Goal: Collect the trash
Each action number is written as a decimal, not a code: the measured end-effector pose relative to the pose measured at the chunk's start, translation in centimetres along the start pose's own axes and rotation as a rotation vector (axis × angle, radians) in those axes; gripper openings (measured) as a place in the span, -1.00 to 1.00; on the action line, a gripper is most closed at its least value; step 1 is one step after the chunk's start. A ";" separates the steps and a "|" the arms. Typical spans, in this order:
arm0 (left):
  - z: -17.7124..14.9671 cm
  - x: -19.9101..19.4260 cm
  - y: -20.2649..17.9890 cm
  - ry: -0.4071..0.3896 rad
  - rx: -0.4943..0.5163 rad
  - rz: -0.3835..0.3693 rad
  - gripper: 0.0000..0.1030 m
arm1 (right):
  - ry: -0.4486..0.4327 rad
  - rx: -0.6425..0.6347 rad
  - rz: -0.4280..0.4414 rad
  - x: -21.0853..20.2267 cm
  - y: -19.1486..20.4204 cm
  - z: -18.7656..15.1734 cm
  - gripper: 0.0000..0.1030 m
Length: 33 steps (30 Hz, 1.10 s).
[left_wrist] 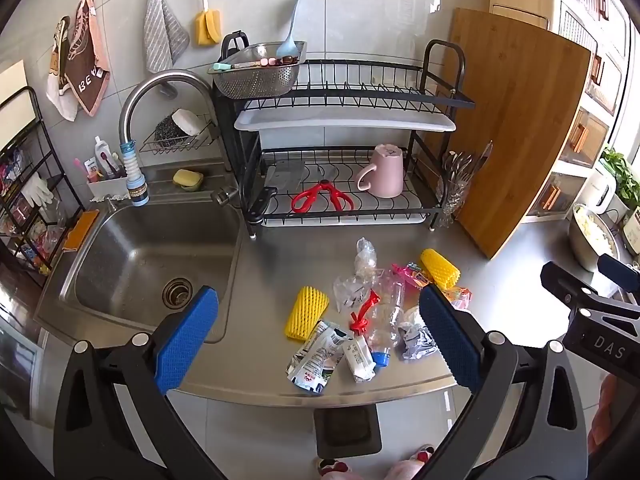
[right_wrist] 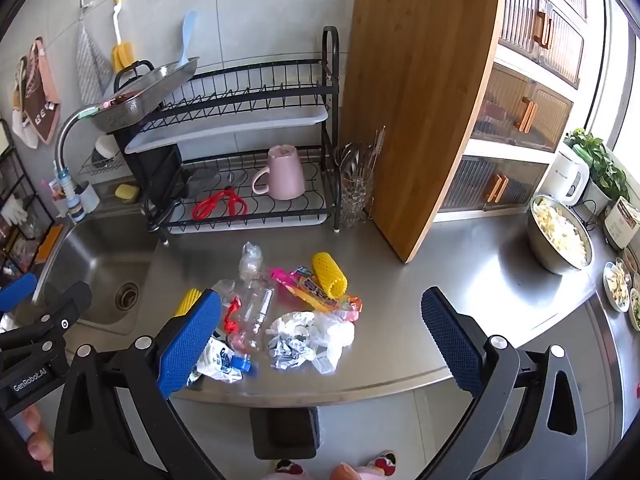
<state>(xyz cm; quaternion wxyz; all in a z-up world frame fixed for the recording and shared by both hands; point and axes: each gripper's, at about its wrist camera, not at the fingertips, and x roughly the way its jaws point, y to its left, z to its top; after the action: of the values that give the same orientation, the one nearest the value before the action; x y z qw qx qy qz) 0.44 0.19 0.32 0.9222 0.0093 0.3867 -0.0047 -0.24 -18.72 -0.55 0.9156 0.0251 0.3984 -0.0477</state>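
Both tongs hang over the counter edge and nothing is lifted yet. The left gripper [left_wrist: 318, 334] is spread wide, nothing between its blue pads; the right gripper [right_wrist: 320, 336] stands just as wide and just as empty. By my reading the collecting has not begun: the whole trash pile [left_wrist: 372, 312] sits loose on the steel counter [left_wrist: 280, 256], at about twelve o'clock from both grippers, near the front edge.

A dark bin [left_wrist: 346, 428] shows below the counter edge, at six o'clock from the pile. Its inside is too dark to tell what it holds, if anything.

Now the count, as far as the jumble allows. Two yellow foam nets: one [left_wrist: 306, 310] at nine o'clock of the pile, one [left_wrist: 440, 270] at two o'clock. One clear bottle [left_wrist: 386, 312] in the middle, blue cap [left_wrist: 380, 359] toward the front. One red tie [left_wrist: 362, 314] beside it. One foil pouch [left_wrist: 316, 358] and one white wrapper [left_wrist: 360, 356] at the front. One crumpled paper [right_wrist: 290, 344] against a white bag [right_wrist: 332, 338]. One pink-and-orange candy wrapper [right_wrist: 316, 290]. Clear film [left_wrist: 365, 256] at the back, two scraps perhaps; I cannot separate them surely.

So roughly ten pieces left, none cleared that I can see. Sink [left_wrist: 140, 264] at nine o'clock is bare of trash.
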 end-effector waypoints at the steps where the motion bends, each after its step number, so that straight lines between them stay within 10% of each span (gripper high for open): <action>1: 0.0 0.0 0.0 0.000 0.000 0.000 0.85 | 0.002 -0.001 -0.001 0.1 0.0 0.0 0.94; 33: 0.1 0.2 0.2 -0.007 0.001 0.007 0.85 | 0.001 0.003 0.004 0.3 -0.1 0.3 0.94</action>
<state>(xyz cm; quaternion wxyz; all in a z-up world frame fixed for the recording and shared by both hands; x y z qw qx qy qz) 0.64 0.38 0.29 0.9235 0.0110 0.3834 -0.0018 0.18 -18.83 -0.61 0.9156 0.0274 0.3986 -0.0462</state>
